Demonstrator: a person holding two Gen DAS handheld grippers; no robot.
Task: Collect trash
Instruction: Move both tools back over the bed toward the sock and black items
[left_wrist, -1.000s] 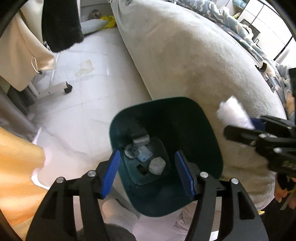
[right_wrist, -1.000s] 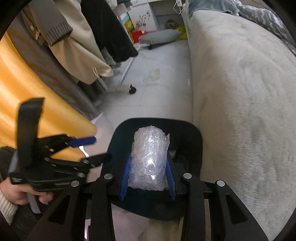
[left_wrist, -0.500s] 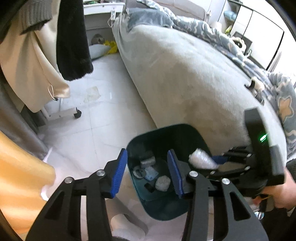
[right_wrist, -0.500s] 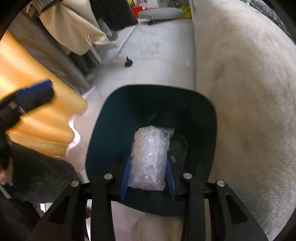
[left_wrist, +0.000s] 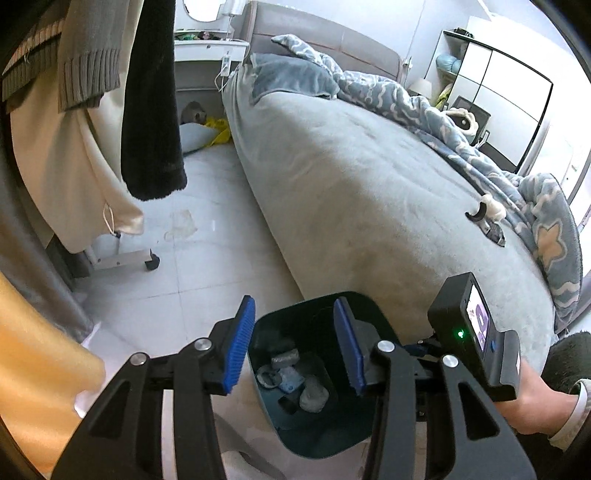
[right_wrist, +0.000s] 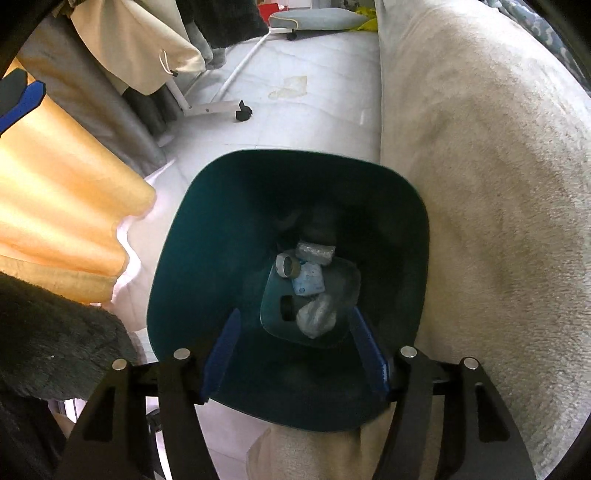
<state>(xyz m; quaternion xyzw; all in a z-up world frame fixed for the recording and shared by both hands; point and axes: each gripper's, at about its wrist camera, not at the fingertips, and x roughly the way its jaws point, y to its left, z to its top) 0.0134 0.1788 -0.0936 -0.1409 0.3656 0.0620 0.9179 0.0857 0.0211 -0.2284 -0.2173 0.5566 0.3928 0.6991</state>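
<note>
Right wrist view: right gripper hangs directly over the dark teal bin, jaws spread wide with nothing between the blue pads. Trash sits at the bin bottom: a clear bubble-wrap wad nearest the gripper, a blue-and-white packet above it, a tape ring to its left, and a second wrapped lump at the far side. A dark slot-shaped thing beside the wad could be a hole in the floor or a scrap, hard to tell in the shadow. Bin stands on the white tile floor, its right wall touching the grey bed cover; orange curtain to its left.

Left wrist view: left gripper held over the near-left edge of the same bin, jaws apart, empty. Same trash pile visible between its pads. Right gripper's body with lit screen is just to the right, person's hand behind it. Clothes hang on a wheeled rack at left, rumpled blue blanket on the far side of the bed
</note>
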